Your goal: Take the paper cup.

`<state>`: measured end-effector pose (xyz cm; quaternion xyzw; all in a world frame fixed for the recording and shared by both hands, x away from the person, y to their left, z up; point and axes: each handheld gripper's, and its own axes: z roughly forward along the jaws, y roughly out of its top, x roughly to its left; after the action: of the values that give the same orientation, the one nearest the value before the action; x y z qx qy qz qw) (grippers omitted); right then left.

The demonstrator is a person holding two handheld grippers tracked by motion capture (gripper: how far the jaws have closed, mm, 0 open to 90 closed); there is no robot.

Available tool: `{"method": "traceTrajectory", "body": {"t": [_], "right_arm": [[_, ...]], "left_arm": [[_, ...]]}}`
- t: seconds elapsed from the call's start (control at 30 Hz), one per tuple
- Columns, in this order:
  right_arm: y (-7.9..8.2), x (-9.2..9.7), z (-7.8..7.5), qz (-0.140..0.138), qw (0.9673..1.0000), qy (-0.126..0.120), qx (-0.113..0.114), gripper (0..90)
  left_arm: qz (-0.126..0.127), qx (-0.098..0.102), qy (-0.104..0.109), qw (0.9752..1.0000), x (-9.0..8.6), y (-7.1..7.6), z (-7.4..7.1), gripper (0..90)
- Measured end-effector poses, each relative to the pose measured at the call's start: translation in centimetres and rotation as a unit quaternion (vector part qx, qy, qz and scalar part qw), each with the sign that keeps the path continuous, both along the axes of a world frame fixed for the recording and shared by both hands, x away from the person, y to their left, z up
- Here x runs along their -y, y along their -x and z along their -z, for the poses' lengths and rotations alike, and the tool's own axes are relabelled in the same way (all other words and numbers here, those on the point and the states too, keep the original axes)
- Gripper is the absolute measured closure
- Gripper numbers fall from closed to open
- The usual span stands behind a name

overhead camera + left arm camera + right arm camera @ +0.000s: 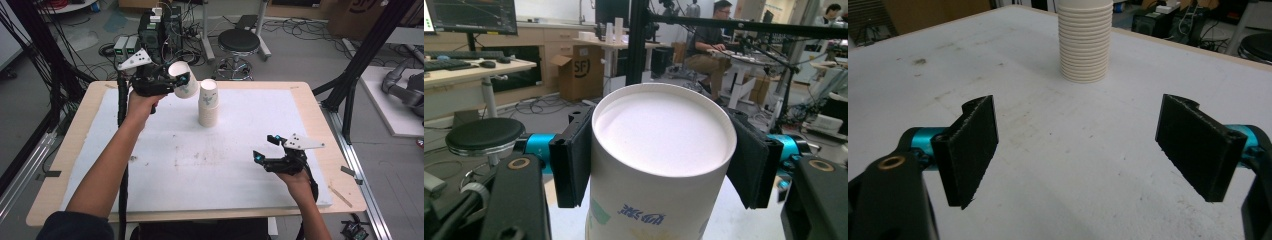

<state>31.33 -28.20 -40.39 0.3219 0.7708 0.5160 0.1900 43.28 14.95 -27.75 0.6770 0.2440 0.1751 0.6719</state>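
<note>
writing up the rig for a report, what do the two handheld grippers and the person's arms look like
Each is a black handheld body: the left gripper and the right gripper have two flat black jaws with ribbed pads, mounted on teal-blue cylinders, with brass-coloured rings at the pivots. A grey three-cornered plate sits on top of each, and a black cable trails back. The forearms are bare; a dark sleeve shows at the left upper arm.

one desk (310, 125) with one white mat (240, 165) spread over it. on the mat stands one stack of nested paper cups (208, 102), too many and too tightly packed to count, and one single paper cup (184, 80) is held up in the air between the pads of the left gripper (177, 80). there are two grippers in all, the right gripper (265, 149) being the second, and one round black stool (239, 42) stands on the floor beyond the desk.
</note>
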Motion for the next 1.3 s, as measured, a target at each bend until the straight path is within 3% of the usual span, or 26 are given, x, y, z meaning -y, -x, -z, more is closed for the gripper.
{"method": "traceTrajectory", "body": {"t": [0.5, 0.77, 0.93, 1.3], "right_arm": [[-0.1, -1.6, 0.0, -0.032, 0.9994, -0.007, -0.007, 17.4], [-0.6, -2.8, -0.3, -0.055, 0.9984, -0.013, -0.008, 17.4], [-1.1, -3.9, -0.3, -0.081, 0.9964, -0.014, -0.019, 17.4], [-1.8, -5.6, -0.3, -0.119, 0.9921, -0.019, -0.034, 17.4]], "left_arm": [[0.053, 0.004, -0.036, 0.9979, -1.1, 6.5, 4.3, 35.0], [0.063, -0.010, -0.035, 0.9973, -0.9, 8.2, 6.8, 35.0], [0.079, -0.029, -0.047, 0.9953, -0.3, 8.8, 8.4, 34.9], [0.095, -0.048, -0.056, 0.9927, 0.3, 9.3, 10.3, 34.9]]}}
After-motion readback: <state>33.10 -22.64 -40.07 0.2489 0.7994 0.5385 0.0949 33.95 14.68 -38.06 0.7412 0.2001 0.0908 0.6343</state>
